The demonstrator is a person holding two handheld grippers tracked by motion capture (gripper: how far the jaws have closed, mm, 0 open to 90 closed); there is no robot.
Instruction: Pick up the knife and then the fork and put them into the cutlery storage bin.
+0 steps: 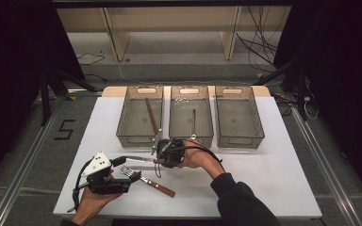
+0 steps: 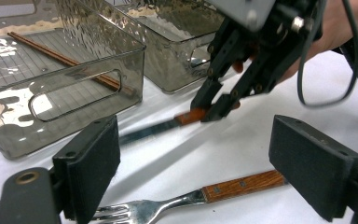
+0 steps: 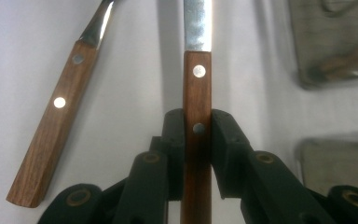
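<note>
Knife (image 3: pixel 197 56) handle sits clamped between right gripper (image 3: pixel 197 140) pads, not yet binned; fork (image 2: pixel 191 198) lies unlifted between spread left gripper (image 2: pixel 205 172) jaws; chopsticks (image 1: pixel 152 116) already binned

our left hand (image 1: pixel 90 203) comes in from the bottom edge, palm wrapped round the left gripper (image 1: pixel 122 184), which lies low and level and points right; its two black fingers (image 2: pixel 89 161) stand wide apart with nothing pressed between them. our right forearm, in a dark sleeve (image 1: pixel 238 197), reaches in from the lower right, wrist bent left. the right hand (image 1: pixel 195 157) holds the right gripper (image 1: pixel 158 160) tilted down toward the left, its fingers (image 3: pixel 175 140) drawn close together, pads pressing inward from both sides.
</note>
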